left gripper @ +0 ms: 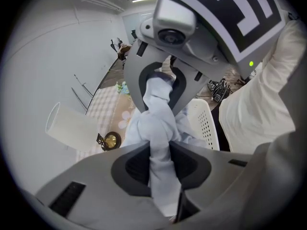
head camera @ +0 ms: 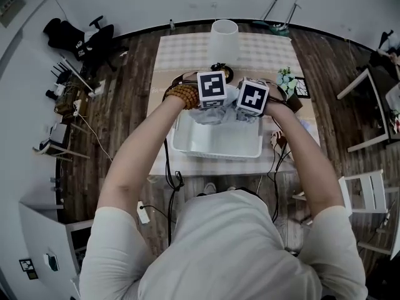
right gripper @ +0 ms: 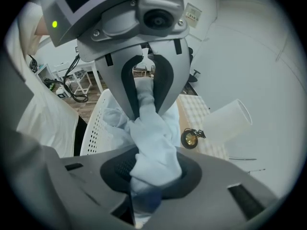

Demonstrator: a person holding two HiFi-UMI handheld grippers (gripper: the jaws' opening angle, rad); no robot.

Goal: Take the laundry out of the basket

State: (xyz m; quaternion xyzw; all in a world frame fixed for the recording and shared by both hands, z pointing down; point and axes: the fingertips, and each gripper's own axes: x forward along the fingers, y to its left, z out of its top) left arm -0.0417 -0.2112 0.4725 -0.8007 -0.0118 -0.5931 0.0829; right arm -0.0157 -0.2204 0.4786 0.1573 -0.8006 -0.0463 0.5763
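the left gripper (left gripper: 160,169) is clamped on a narrow, twisted rope of a pale blue-white fabric garment (left gripper: 159,123). the garment is bunched between the two tools, above the white perforated plastic laundry basket (head camera: 215,147), and its lower folds appear to trail inside. the right gripper (right gripper: 152,176), just beside the left one, is closed on a thicker wad of the same cloth.

the two holds sit so near together that most of the garment dangles unsupported. a trailing fold could catch the rim and drag or tip the light basket, which sits at the table's near edge. the thin left pinch looks likelier to slip if the hands pull apart. further right, a small brass ornament (right gripper: 190,138) and a translucent white cylinder (right gripper: 225,121) stand near enough for swinging cloth to knock them.
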